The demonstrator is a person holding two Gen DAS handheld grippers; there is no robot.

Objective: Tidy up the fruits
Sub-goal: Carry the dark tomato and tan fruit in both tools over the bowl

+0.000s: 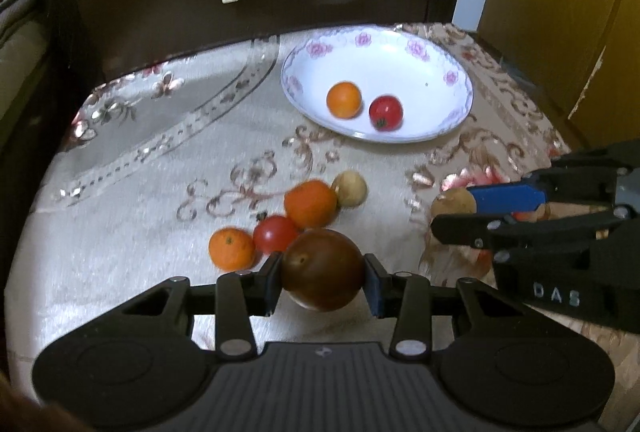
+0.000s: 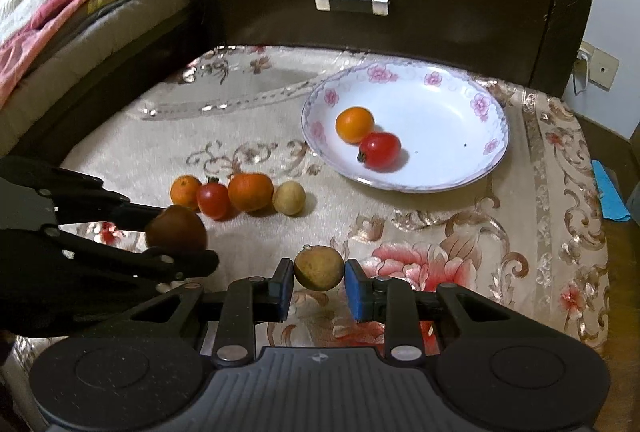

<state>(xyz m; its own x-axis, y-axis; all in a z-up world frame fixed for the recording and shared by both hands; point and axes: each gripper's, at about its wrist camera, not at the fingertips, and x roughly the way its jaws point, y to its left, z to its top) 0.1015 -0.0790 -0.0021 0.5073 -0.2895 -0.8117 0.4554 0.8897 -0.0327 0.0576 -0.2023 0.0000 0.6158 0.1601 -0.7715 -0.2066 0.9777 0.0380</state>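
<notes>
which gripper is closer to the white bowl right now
Right, though only slightly by these views. The right gripper, shut on a tan fruit, sits just in front of the bowl. The left gripper, holding a dark tomato, is farther left.

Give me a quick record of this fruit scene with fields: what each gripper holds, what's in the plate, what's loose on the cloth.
left gripper: shut on large dark brown-red tomato
right gripper: shut on small tan round fruit
white floral-rimmed plate: one orange, one red tomato
loose on beige floral cloth: row of two oranges, a red tomato, a tan fruit
</notes>
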